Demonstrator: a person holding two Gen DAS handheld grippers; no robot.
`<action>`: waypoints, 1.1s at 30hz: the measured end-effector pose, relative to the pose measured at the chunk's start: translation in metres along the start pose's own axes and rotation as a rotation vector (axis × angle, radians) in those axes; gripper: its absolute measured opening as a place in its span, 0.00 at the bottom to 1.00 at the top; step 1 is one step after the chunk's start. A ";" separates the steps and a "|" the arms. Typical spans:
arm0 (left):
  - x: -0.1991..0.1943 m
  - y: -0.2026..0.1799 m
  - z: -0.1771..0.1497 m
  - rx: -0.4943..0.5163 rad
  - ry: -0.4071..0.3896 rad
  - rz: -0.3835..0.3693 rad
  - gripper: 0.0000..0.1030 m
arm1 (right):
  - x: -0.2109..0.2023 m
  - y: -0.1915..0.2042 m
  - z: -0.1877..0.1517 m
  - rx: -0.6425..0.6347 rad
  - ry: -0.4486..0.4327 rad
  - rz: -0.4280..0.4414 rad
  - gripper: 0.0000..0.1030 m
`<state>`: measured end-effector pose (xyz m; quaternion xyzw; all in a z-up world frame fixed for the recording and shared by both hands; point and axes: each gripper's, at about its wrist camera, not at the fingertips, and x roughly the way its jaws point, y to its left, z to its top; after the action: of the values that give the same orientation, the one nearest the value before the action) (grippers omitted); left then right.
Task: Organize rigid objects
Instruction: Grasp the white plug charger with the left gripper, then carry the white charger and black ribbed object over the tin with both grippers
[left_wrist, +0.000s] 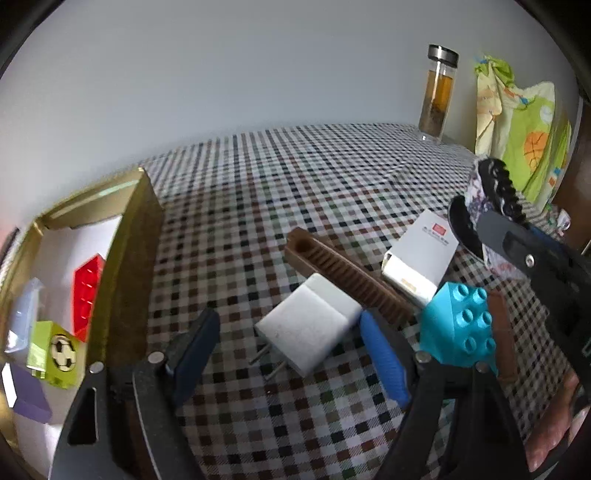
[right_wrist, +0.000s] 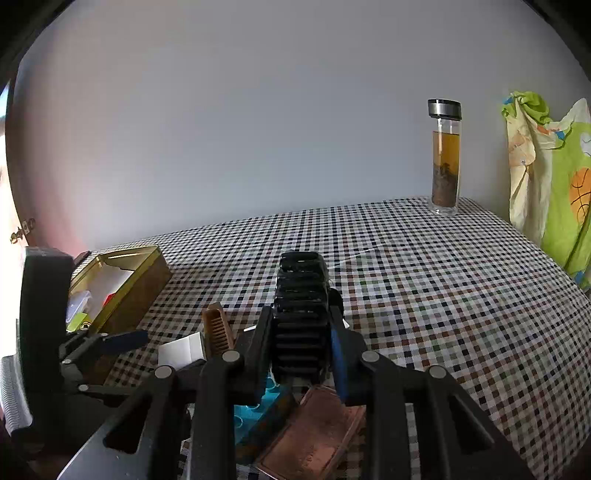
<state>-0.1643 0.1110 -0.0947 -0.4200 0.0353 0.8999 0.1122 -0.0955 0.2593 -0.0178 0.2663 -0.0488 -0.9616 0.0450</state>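
Left claw (left_wrist: 291, 354) half-wide around white plastic plug charger (left_wrist: 308, 328): light, stiff, slippery; best pinched across flat sides. Right claw (right_wrist: 301, 332) clamping black ribbed object (right_wrist: 301, 310).

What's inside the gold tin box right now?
In the gold tin box lie a red brick, a green soccer-ball block, a clear plastic piece and a purple block. The near wall hides the rest.

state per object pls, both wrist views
gold tin box: open, lidless, holding blocks
white charger: lying flat between the left tongs' fingers, untouched
left tongs: open
right tongs: shut on ribbed black object
tea bottle: upright, capped
brown comb: lying flat
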 end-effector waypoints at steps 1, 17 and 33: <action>0.003 0.002 0.000 -0.010 0.014 -0.011 0.64 | 0.000 0.000 0.000 -0.002 0.000 0.001 0.29; -0.006 0.000 -0.001 -0.015 -0.043 0.022 0.36 | 0.006 -0.001 0.000 0.000 0.022 0.004 0.29; -0.049 0.009 -0.014 -0.060 -0.266 0.156 0.36 | 0.013 0.001 -0.001 -0.024 0.068 -0.040 0.29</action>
<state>-0.1256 0.0919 -0.0666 -0.2962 0.0258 0.9542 0.0330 -0.1064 0.2569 -0.0256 0.2993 -0.0305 -0.9532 0.0305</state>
